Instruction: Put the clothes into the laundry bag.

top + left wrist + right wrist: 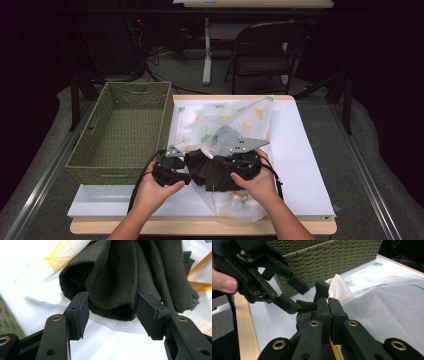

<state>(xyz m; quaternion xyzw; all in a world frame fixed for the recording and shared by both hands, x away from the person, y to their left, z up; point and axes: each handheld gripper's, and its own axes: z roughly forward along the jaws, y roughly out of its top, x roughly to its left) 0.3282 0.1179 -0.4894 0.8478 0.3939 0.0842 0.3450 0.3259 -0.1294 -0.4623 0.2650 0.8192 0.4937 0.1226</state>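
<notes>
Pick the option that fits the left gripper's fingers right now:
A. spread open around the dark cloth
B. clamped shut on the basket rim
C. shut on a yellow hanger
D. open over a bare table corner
A: in the left gripper view the left gripper has its fingers spread apart, with a fold of the dark cloth hanging between them.

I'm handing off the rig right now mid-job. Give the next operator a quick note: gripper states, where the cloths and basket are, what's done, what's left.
Left hand-held gripper: open, jaws on either side of the dark cloth, not closed on it.
Right hand-held gripper: shut, apparently pinching the white patterned cloth at its edge, beside the dark cloth.
Things: both cloths lie bunched on the white mat; the green woven basket stands at the left, with nothing seen inside.
Done: right grasp made.
Left: probably close the left gripper on the dark cloth, then separate the cloths.
</notes>
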